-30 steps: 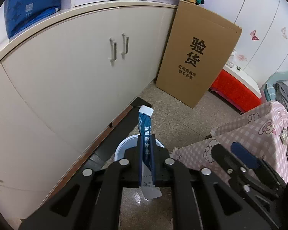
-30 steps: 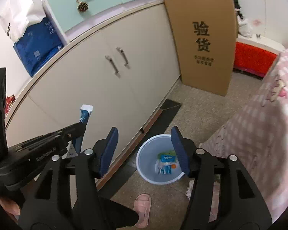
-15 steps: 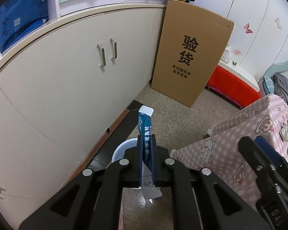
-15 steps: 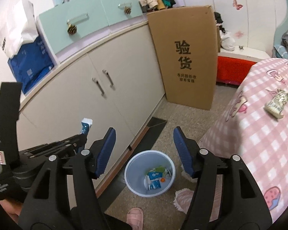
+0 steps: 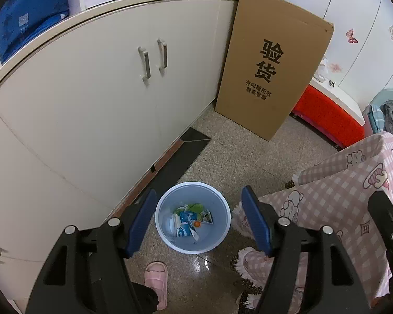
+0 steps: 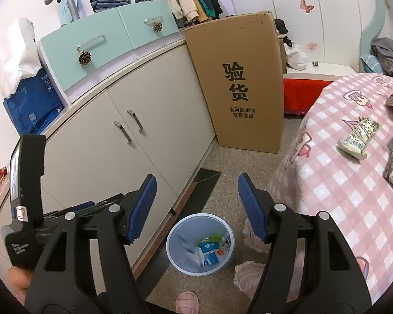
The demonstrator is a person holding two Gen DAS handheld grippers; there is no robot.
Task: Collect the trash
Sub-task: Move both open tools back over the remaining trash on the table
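Two claws, left claw point(image 5: 196, 218) opening, empty, above one bin point(image 5: 162, 218).

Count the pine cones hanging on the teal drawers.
2. One pine cone hangs from the handle of the left teal drawer; the other pine cone hangs from the right drawer. More may hang outside the view.

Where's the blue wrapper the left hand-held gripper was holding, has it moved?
Yes. It has left the left hand-held gripper, whose jaws are opening with nothing between them, and it has apparently dropped among the wrappers in the blue bin below, by the cabinet.
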